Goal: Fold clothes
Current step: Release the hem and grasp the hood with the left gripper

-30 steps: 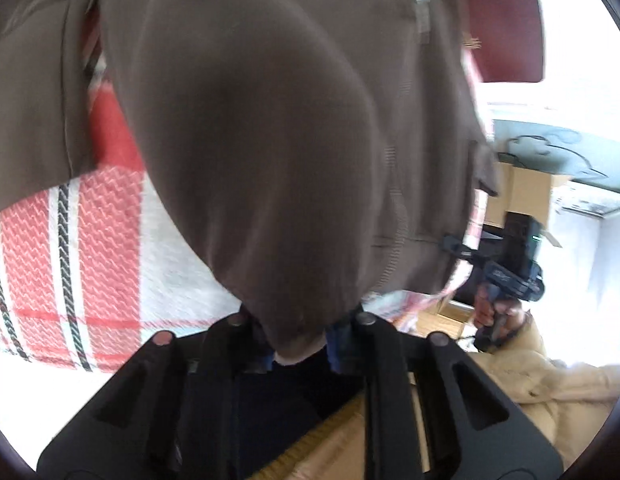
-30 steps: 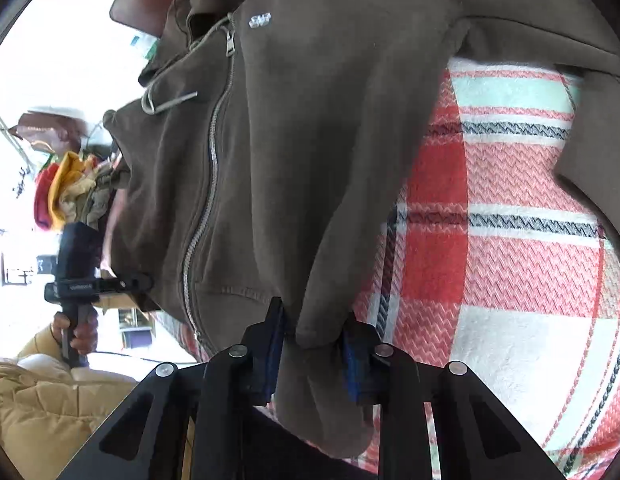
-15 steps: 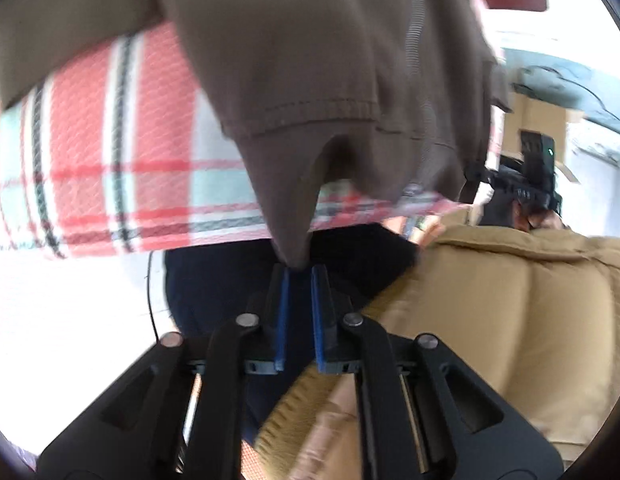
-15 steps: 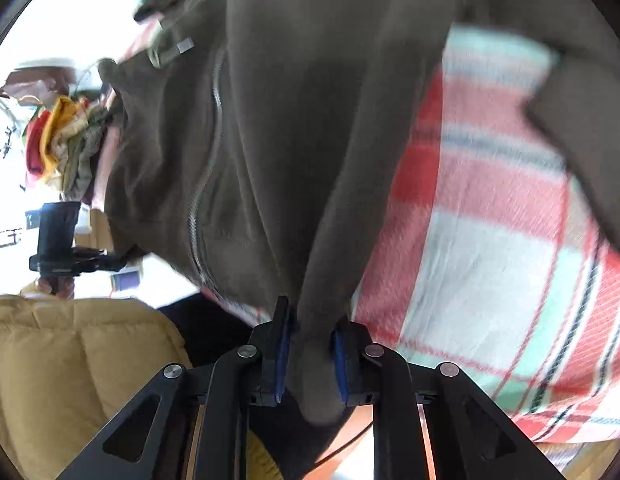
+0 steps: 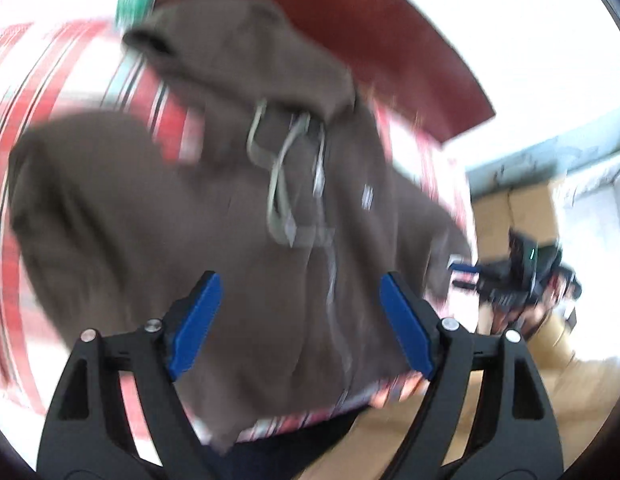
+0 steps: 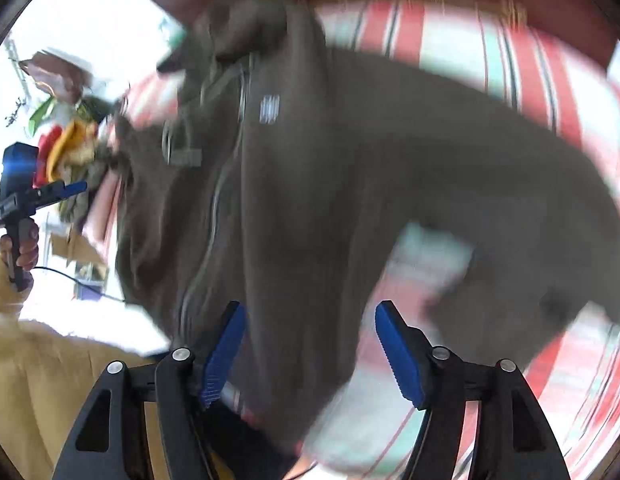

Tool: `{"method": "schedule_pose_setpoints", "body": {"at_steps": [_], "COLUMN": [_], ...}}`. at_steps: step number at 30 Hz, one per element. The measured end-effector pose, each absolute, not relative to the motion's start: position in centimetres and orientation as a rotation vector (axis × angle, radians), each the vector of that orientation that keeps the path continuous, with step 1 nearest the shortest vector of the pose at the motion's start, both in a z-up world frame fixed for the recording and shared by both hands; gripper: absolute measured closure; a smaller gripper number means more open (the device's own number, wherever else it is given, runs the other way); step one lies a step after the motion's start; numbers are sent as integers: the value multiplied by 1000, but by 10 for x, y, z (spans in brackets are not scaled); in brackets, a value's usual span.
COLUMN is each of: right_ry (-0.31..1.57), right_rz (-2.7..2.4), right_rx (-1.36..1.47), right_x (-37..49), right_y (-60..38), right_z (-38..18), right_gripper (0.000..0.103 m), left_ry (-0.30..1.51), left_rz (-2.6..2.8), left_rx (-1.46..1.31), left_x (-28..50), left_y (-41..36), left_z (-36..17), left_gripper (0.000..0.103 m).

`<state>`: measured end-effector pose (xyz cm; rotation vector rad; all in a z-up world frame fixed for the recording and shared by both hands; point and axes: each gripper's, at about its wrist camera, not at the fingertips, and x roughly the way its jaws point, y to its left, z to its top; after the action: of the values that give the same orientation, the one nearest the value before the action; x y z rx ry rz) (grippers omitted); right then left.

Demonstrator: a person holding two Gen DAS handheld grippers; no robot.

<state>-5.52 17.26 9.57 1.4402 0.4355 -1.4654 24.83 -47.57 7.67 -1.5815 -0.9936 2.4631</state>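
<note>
Brown zip-up hooded sweatshirt [image 5: 230, 216] lies spread on the red plaid blanket [image 5: 14, 280], soft, limp, fairly thick, so we judge hem and cuffs best, left gripper [image 5: 300, 320] and right gripper [image 6: 310, 348] wide and empty after just opening.

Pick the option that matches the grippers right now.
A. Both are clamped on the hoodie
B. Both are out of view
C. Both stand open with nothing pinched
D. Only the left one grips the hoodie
C: the left gripper and right gripper have just opened; their blue jaws stand wide apart, and the brown hoodie lies free on the plaid cloth beyond them.
</note>
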Motion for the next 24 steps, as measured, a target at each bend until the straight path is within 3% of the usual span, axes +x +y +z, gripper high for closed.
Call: {"method": "schedule_pose_setpoints", "body": {"at_steps": [4, 11, 18, 24], "right_ry": [480, 598, 704, 660], "right_rz": [-1538, -1525, -1469, -1449], "right_rx": [1296, 1084, 993, 1015], "right_x": [-79, -96, -94, -112], "right_y": [128, 14, -101, -175], "right_z": [114, 125, 112, 96], "right_gripper": [30, 26, 25, 25], "left_ry": [-1011, -1063, -1154, -1207], "left_rz": [2575, 2709, 2701, 2681], "left_rx": [-1587, -1721, -1880, -1942], "left_x": [173, 80, 59, 44], "left_y": [-434, -460, -516, -550], "left_z": [65, 44, 0, -33], "left_gripper": [21, 21, 21, 21]}}
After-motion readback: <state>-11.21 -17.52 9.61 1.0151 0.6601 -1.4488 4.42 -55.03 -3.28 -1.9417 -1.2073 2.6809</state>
